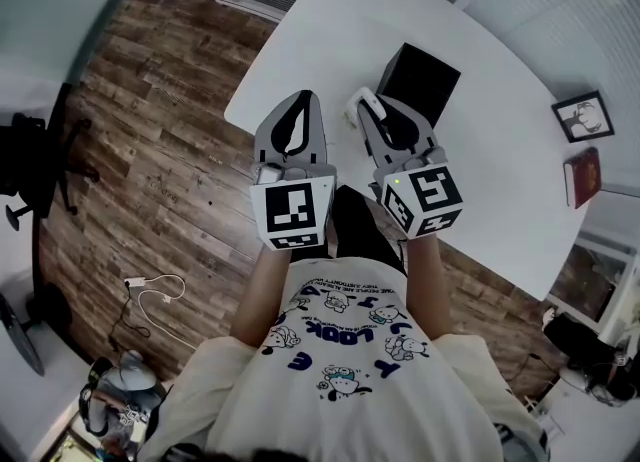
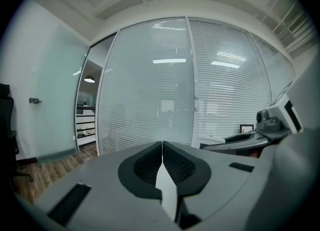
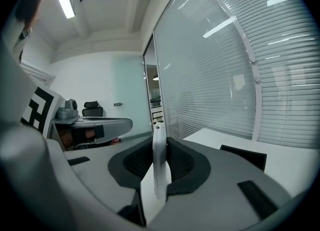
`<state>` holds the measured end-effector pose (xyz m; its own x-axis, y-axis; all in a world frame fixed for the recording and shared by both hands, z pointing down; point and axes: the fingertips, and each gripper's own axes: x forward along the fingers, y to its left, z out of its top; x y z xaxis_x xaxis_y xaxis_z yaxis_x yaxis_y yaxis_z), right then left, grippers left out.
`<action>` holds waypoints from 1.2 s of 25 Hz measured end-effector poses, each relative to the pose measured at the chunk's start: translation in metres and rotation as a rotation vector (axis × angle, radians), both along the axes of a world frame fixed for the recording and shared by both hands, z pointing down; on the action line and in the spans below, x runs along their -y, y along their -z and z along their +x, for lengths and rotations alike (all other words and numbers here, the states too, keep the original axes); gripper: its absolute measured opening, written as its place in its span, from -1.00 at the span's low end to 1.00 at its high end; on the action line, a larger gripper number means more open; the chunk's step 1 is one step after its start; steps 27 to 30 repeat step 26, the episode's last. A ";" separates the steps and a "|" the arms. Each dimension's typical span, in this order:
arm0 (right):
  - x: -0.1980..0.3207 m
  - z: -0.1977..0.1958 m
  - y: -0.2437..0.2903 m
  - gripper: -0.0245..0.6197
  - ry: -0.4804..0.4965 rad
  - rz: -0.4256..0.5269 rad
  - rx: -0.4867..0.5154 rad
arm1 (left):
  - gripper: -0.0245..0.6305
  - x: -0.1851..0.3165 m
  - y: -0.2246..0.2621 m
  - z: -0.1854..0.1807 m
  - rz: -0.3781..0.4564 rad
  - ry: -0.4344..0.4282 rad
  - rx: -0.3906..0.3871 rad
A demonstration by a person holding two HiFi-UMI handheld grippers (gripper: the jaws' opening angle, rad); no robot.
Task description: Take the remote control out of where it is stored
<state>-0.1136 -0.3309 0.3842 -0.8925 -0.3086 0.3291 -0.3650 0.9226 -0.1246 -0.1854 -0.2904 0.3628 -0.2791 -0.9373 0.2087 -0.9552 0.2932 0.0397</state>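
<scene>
A slim white remote control (image 3: 159, 160) stands on edge between the pads of my right gripper (image 3: 160, 147), which is shut on it. In the head view the remote (image 1: 366, 103) pokes out past the right gripper (image 1: 374, 110), just left of an open black box (image 1: 418, 80) on the white table (image 1: 330, 40). The same box (image 3: 245, 157) lies low at the right in the right gripper view. My left gripper (image 1: 300, 102) hovers beside the right one over the table's near edge. Its jaws (image 2: 162, 147) meet with nothing between them.
A framed picture (image 1: 583, 115) and a red book (image 1: 583, 176) lie at the table's far right. Wood floor lies left of the table, with a black office chair (image 1: 30, 165) and a white cable (image 1: 150, 295) on it. Glass walls with blinds surround the room.
</scene>
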 end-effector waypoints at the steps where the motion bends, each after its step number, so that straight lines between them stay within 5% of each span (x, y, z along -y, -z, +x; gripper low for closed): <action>1: 0.000 0.001 -0.002 -0.67 -0.001 -0.001 0.000 | -0.87 0.000 -0.002 0.001 -0.003 0.001 0.000; 30: -0.018 0.013 -0.005 -0.67 -0.017 -0.014 0.011 | -0.87 -0.014 -0.005 0.014 -0.009 -0.011 0.003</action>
